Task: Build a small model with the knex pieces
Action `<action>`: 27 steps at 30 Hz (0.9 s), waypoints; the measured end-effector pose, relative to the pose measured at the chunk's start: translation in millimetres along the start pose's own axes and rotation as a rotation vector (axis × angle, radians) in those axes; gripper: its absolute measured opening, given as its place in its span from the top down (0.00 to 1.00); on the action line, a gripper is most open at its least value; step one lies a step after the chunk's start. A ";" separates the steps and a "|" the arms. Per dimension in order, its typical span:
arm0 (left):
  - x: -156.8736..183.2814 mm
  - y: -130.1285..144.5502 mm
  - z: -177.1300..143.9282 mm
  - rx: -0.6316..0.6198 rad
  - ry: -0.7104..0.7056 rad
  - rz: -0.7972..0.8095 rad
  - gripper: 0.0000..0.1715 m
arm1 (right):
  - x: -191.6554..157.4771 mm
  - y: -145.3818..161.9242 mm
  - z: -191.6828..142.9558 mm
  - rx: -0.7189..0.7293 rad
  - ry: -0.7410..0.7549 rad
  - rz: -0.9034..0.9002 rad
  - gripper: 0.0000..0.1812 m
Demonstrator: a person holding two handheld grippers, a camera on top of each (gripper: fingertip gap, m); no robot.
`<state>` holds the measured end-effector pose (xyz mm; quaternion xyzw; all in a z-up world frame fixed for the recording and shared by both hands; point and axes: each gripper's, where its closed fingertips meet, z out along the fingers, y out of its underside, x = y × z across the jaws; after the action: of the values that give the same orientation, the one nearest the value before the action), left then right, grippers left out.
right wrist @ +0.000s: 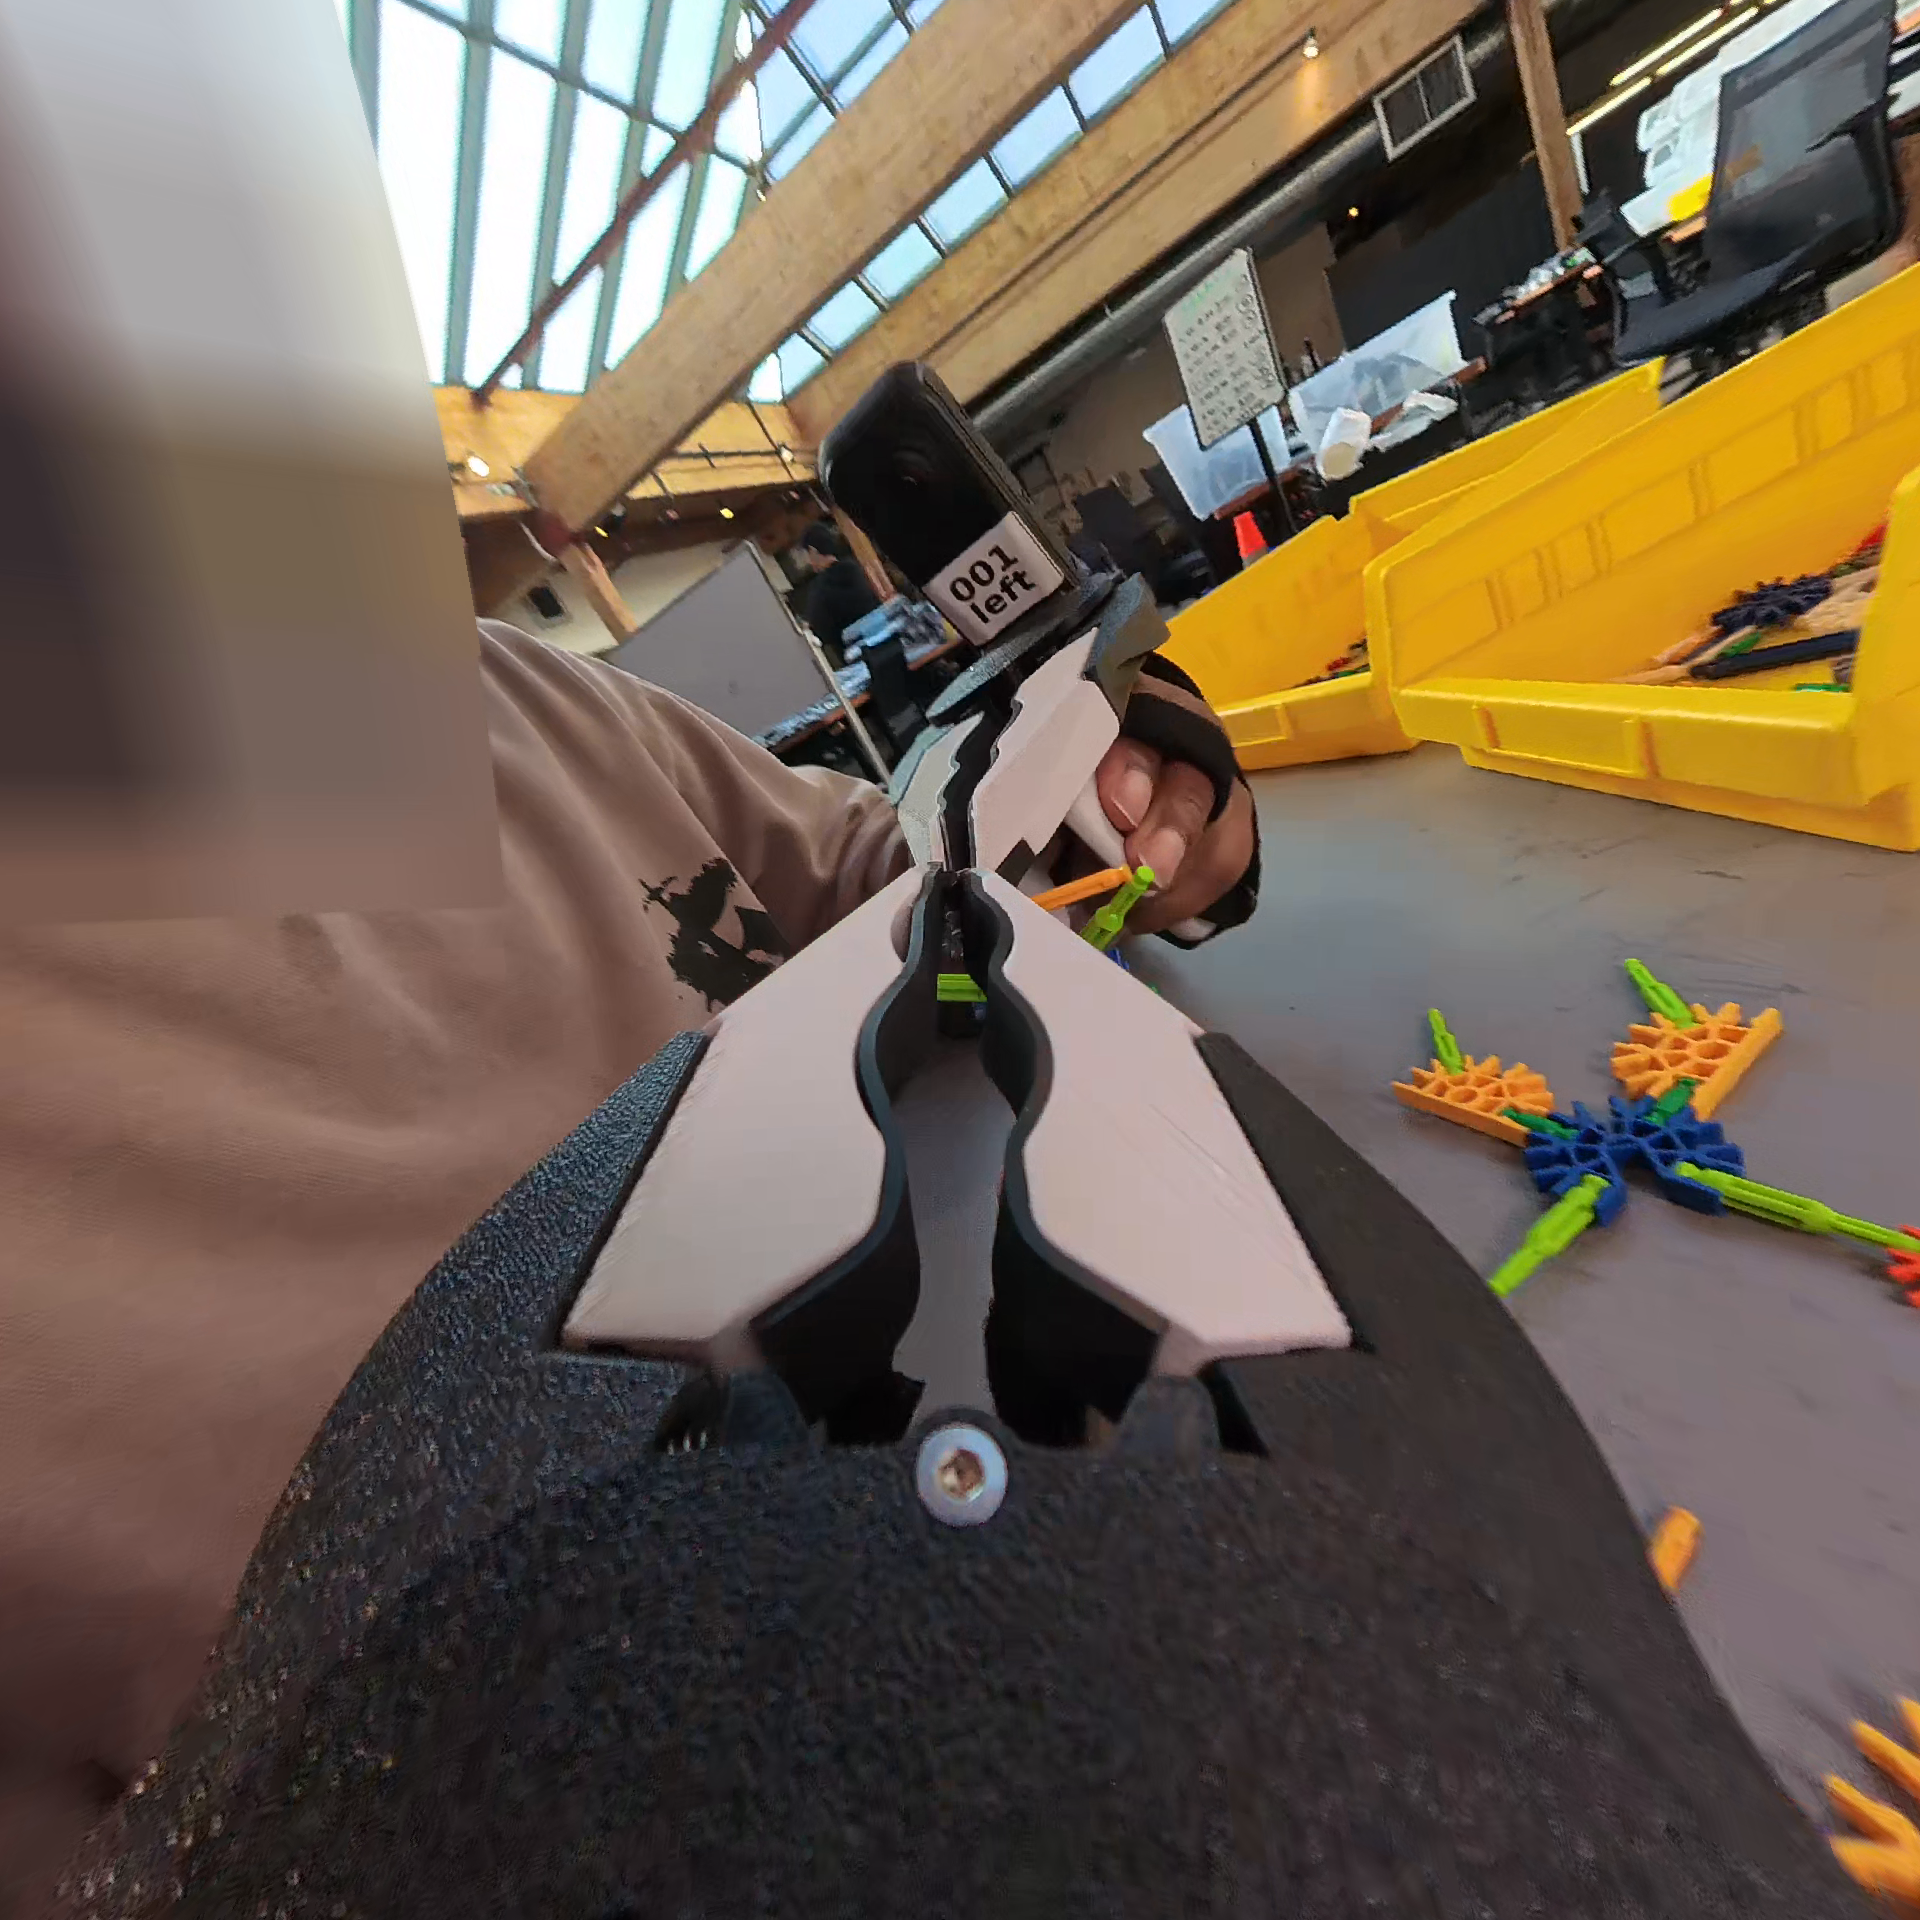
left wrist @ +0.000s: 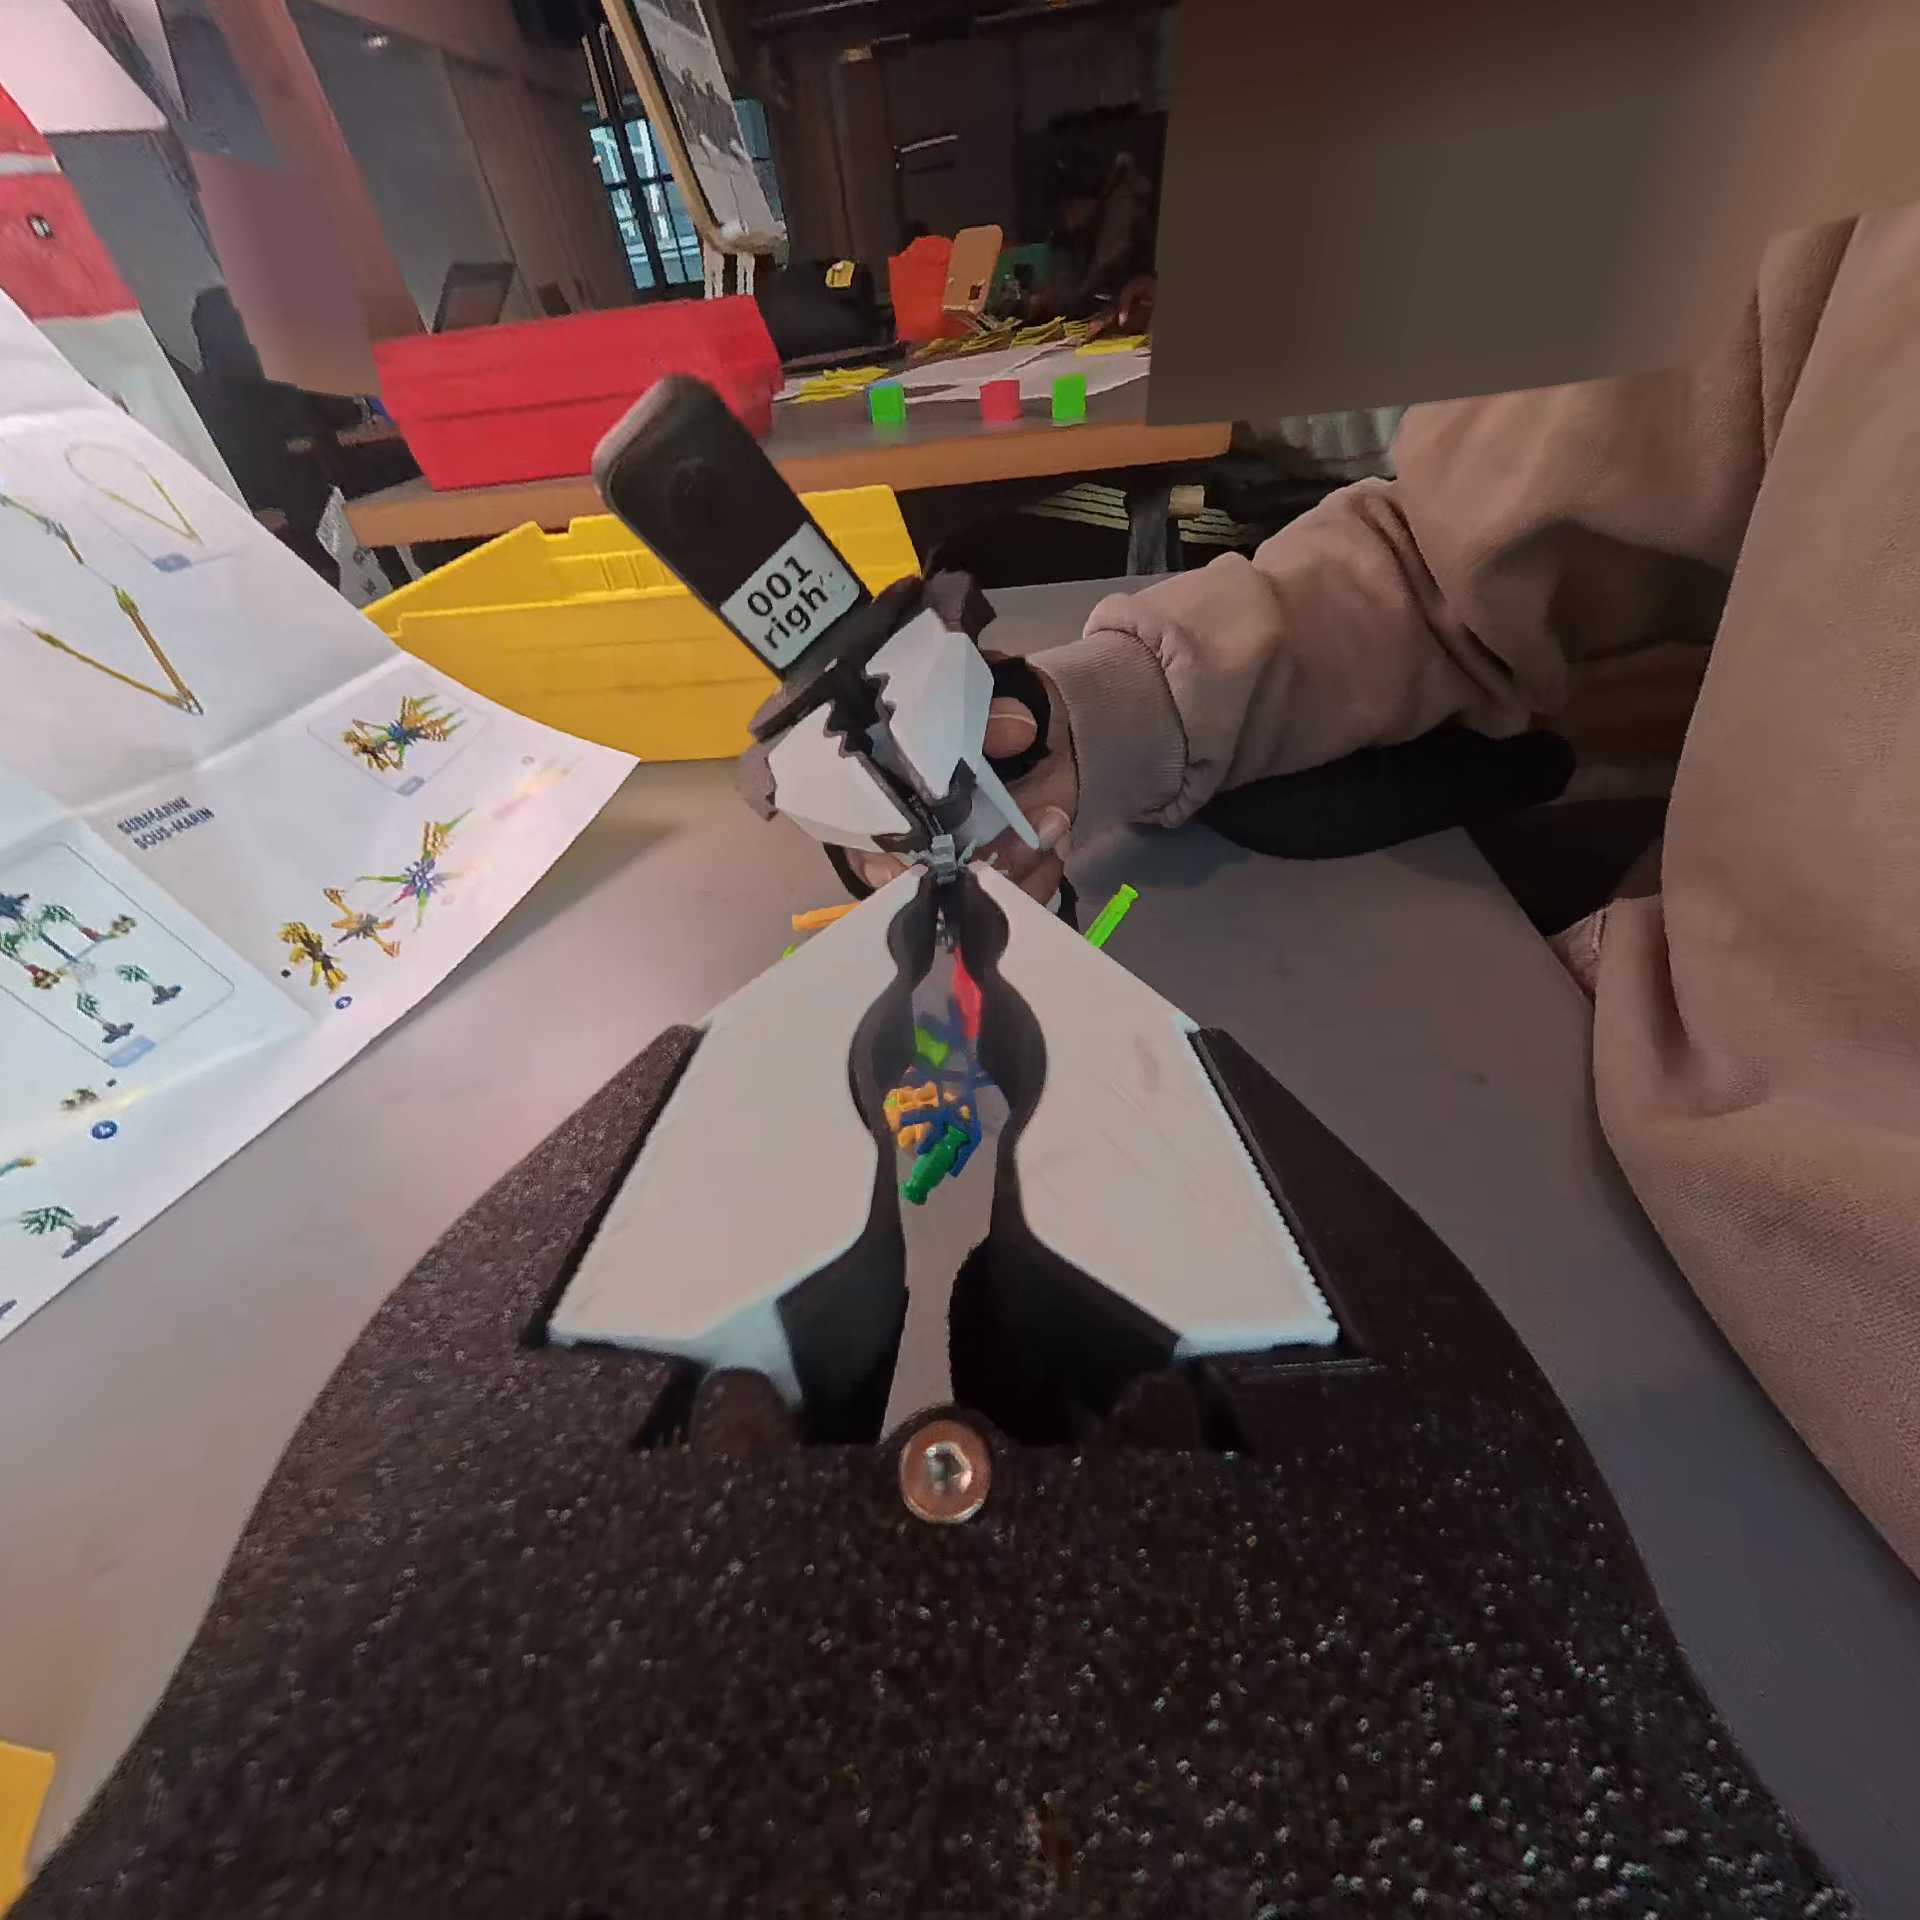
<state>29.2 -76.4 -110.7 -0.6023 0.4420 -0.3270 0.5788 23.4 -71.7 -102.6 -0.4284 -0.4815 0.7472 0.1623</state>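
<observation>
My left gripper [left wrist: 940,883] and my right gripper [right wrist: 948,878] meet tip to tip above the grey table [left wrist: 1351,1039]. Both have their jaws closed. A small grey toy connector [left wrist: 941,858] is pinched where the tips meet. A green rod [left wrist: 1112,914] and an orange rod [left wrist: 821,917] stick out to the sides just behind it; they also show in the right wrist view, green [right wrist: 1117,906] and orange [right wrist: 1081,888]. Through the left gripper's finger gap I see a cluster of coloured pieces [left wrist: 925,1122]. What joins the rods to the connector is hidden.
A built piece of blue hubs, orange fans and green rods [right wrist: 1631,1132] lies on the table to the right. Yellow bins [right wrist: 1662,665] [left wrist: 623,644] stand behind. A folded instruction sheet [left wrist: 208,831] lies at left. A person's beige sleeve [left wrist: 1351,644] is close. Less than 4 cm separates the two grippers' tips.
</observation>
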 end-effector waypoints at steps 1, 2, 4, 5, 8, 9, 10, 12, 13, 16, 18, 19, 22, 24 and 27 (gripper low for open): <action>1.7 -4.0 -0.6 0.020 0.000 0.011 0.98 | -3.7 -2.3 1.2 0.033 -0.040 0.037 1.00; 3.2 -7.7 -1.1 0.041 0.002 0.018 0.98 | -6.9 -4.8 2.3 0.064 -0.075 0.071 1.00; 6.8 -15.1 -2.4 0.089 0.022 0.005 0.98 | -13.4 -9.1 4.5 0.113 -0.144 0.122 1.00; 8.9 -18.8 -3.1 0.119 0.043 -0.016 0.98 | -16.7 -10.9 5.5 0.134 -0.176 0.139 1.00; 13.3 -26.6 -5.3 0.196 0.100 -0.084 0.98 | -23.6 -14.1 7.9 0.188 -0.263 0.198 1.00; 15.0 -28.3 -5.9 0.214 0.121 -0.103 0.98 | -25.5 -14.1 8.3 0.197 -0.288 0.214 1.00; 16.7 -30.1 -6.7 0.233 0.141 -0.119 0.98 | -27.3 -14.2 8.9 0.204 -0.311 0.226 1.00; 21.0 -33.5 -7.6 0.262 0.185 -0.148 0.98 | -32.3 -13.8 10.0 0.213 -0.356 0.231 1.00; 23.2 -34.1 -7.9 0.270 0.205 -0.158 0.98 | -33.7 -13.4 10.4 0.214 -0.377 0.240 1.00; 30.8 -35.3 -8.1 0.290 0.272 -0.185 0.98 | -40.5 -9.3 11.3 0.198 -0.454 0.264 1.00; 35.2 -18.3 2.1 0.194 0.280 -0.156 0.99 | -46.1 -4.6 15.1 0.161 -0.500 0.277 1.00; 40.2 -13.1 6.1 0.171 0.304 -0.155 0.99 | -54.0 1.9 19.4 0.121 -0.538 0.254 1.00; 42.4 -25.8 3.5 0.208 0.334 -0.178 0.99 | -57.1 -2.3 18.8 0.094 -0.539 0.203 1.00; 37.1 -21.5 3.4 0.166 0.283 -0.121 0.99 | -51.2 -7.9 10.5 0.082 -0.472 0.143 1.00; 28.6 -10.9 -0.1 0.130 0.230 -0.118 0.99 | -31.0 -14.4 -1.4 0.067 -0.299 0.064 1.00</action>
<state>42.1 -103.1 -103.2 -0.5470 0.4471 -0.4553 0.5419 40.1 -84.2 -75.4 -0.3220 -0.4613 0.8230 0.0789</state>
